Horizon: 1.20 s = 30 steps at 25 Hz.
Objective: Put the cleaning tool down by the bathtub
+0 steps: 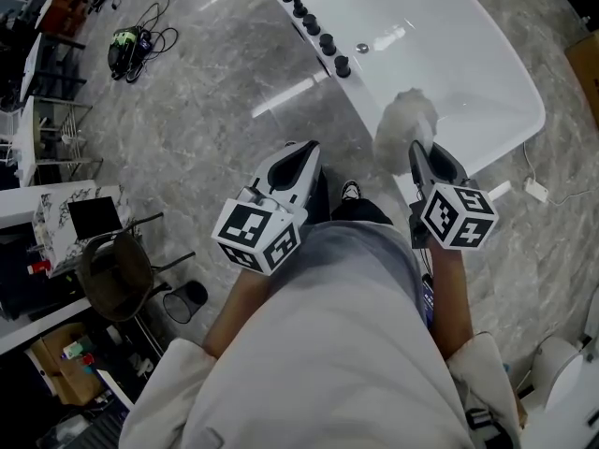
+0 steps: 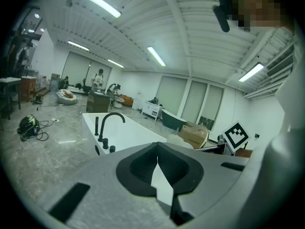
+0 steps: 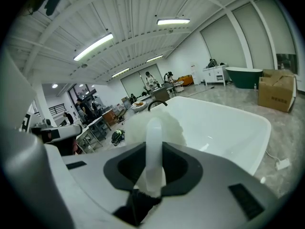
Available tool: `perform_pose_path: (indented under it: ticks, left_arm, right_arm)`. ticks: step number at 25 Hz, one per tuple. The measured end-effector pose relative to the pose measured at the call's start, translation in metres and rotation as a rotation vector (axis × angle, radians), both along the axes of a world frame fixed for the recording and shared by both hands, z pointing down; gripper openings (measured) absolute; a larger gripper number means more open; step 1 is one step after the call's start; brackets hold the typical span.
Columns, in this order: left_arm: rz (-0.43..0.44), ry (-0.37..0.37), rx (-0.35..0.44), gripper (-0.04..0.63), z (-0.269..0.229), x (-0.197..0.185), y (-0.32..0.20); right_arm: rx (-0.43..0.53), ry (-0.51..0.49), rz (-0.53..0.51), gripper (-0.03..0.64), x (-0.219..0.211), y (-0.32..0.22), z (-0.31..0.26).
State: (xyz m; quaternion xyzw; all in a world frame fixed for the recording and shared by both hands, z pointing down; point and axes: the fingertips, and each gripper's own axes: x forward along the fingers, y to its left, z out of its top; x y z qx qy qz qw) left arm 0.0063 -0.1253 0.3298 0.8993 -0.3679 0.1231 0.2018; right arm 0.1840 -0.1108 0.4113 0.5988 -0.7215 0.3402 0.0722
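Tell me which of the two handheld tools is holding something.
The right tool: its jaws clamp the pale handle of a white fluffy brush. The left tool is shut on nothing.

We stand on the floor [image 1: 215, 110] with the bathtub [image 1: 505, 92] ahead of us and to the right. Its taps [image 1: 323, 40] sit in a row along its left rim. The right gripper [image 1: 418, 150] is just beside the tub's near end, with the cleaning tool [image 1: 405, 124] between its jaws, the tool's head over the near rim. The left gripper [image 1: 307, 150] is to its left, over the floor, apart from the tub. A shoe [image 1: 350, 191] shows between the two grippers. Far left, a chair [image 1: 117, 269] stands just beside a table [image 1: 56, 241], on its nearer side, and a bundle of cables [image 1: 131, 45] lies on the floor beyond them. A power strip [image 1: 535, 190] lies on the floor right of the tub.
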Motion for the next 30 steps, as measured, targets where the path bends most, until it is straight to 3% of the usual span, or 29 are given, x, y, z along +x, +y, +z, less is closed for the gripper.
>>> perform_pose_path:
  ticks: [30]
  left_arm:
    - [-0.032,0.015,-0.113,0.005,0.026,-0.011,-0.01]
  right_arm:
    - [-0.162,0.03,-0.119,0.077,-0.001,-0.021,0.058]
